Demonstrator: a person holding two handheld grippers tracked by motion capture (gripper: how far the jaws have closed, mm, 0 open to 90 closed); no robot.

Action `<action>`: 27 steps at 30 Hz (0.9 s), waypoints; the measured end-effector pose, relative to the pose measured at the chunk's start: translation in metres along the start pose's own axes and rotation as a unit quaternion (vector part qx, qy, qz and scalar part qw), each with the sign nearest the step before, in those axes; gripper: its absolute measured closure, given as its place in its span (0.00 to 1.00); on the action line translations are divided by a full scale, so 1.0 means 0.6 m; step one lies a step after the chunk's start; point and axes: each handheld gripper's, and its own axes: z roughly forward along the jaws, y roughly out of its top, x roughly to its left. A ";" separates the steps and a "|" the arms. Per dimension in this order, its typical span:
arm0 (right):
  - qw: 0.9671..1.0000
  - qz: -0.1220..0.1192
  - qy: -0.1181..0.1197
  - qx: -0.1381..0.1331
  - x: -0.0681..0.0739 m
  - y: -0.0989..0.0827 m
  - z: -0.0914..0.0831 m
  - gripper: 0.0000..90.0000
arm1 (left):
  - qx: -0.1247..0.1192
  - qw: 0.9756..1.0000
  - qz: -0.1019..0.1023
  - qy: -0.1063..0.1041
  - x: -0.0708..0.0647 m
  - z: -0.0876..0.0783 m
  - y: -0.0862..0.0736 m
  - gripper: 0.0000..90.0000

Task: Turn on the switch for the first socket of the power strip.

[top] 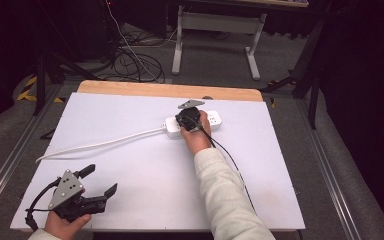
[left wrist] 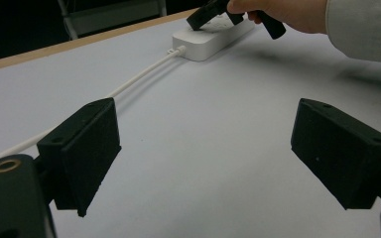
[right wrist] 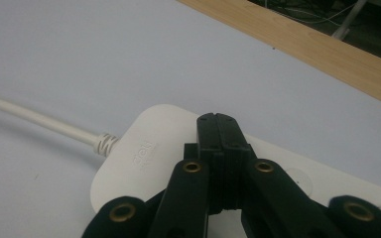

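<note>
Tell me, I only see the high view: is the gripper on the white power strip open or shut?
Observer: Shut. In the right gripper view the right gripper has its two jaws pressed flat together, with nothing between them, over the power strip.
Operator: Is there writing on the strip?
Observer: Yes, faint grey lettering near the cable end, too pale to read.
Operator: And the other gripper, is it holding something?
Observer: No. The left gripper view shows the left gripper with jaws wide apart above bare white table.
</note>
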 end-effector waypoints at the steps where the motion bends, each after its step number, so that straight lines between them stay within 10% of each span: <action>1: 1.000 0.000 0.000 0.001 0.000 0.000 0.000 1.00 | 0.000 1.000 0.000 0.000 0.000 0.000 0.000 0.14; 27: 1.000 0.002 0.010 -0.029 0.007 0.032 -0.050 1.00 | -0.003 1.000 -0.003 -0.001 0.002 0.000 0.001 0.14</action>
